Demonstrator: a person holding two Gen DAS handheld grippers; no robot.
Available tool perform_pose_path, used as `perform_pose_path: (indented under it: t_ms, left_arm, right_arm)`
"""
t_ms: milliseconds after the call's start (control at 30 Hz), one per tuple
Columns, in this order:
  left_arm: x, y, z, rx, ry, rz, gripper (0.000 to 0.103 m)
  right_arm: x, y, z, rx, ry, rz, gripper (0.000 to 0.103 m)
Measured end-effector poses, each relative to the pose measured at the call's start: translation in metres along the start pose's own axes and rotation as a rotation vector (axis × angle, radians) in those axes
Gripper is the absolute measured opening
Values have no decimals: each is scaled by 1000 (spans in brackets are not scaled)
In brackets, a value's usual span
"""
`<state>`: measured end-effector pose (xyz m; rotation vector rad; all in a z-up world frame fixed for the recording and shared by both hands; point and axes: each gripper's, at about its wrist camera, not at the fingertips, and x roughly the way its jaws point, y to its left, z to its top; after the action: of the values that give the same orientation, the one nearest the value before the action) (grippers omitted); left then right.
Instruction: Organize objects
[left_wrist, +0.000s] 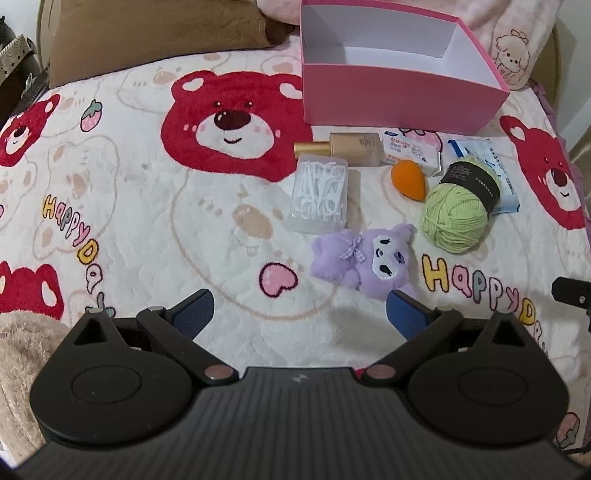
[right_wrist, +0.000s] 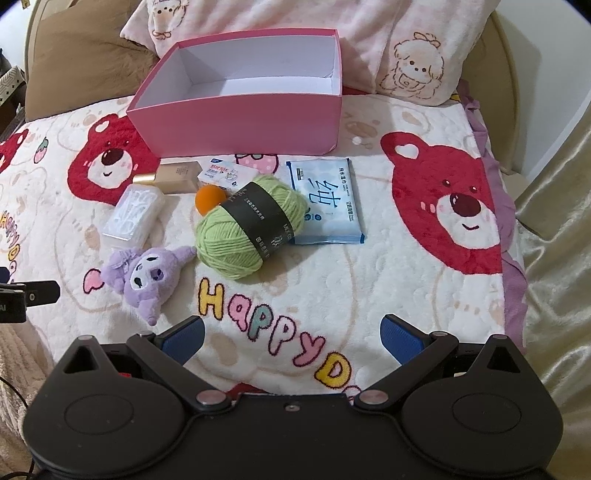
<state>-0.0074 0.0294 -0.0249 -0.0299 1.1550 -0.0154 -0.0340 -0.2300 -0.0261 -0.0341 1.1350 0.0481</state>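
We see both grippers low over a bed covered by a blanket (right_wrist: 332, 295) printed with red bears and the words "HAPPY DAY". The left gripper (left_wrist: 301, 314) has its jaws spread wide with nothing between them, and the right gripper (right_wrist: 291, 338) is spread the same way, also empty.

Going left to right in the right wrist view, a brown pillow (right_wrist: 85, 70) is cut off at the frame edge. A clear case of floss picks (right_wrist: 133, 216) lies flat, and just beside it a beige bottle with a gold cap (right_wrist: 173, 178) is partly hidden behind the case. Its print is too small for us to read. Nearer the camera lies a purple plush toy (right_wrist: 147, 277). A small white packet (right_wrist: 225, 174) carries red and blue print we cannot make out. An orange sponge (right_wrist: 208, 199) is half hidden behind a green yarn ball (right_wrist: 240, 229), whose dark paper band bears tiny illegible text. To the right, touching the yarn, a blue-and-white wipes pack (right_wrist: 327, 201) shows 1 large Chinese character; its smaller lines are unreadable.

Behind all 6 items stands an open pink box (right_wrist: 240, 122) with a white inside, holding nothing we can see. A cream pillow with a puppy drawing (right_wrist: 413, 62) sits behind it, cut off at the top.
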Motion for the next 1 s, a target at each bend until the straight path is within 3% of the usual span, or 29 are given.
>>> perform_pose_path:
  t_ms: [467, 667, 800, 900, 1000]
  left_arm:
    - [0, 9, 1, -13, -33, -6, 102]
    - [-9, 11, 12, 88, -80, -13, 103]
    - [-17, 10, 20, 189, -142, -10, 102]
    - [-17, 17, 35, 174, -143, -65, 103]
    - [-6, 23, 58, 137, -100, -139, 102]
  right_arm:
    - [1, -1, 0, 2, 4, 2, 102]
    - [1, 0, 3, -12, -15, -19, 102]
    - [-10, 2, 9, 12, -143, 1, 102]
    - [-16, 3, 11, 11, -273, 58, 102]
    - [-14, 10, 13, -18, -388, 46, 102]
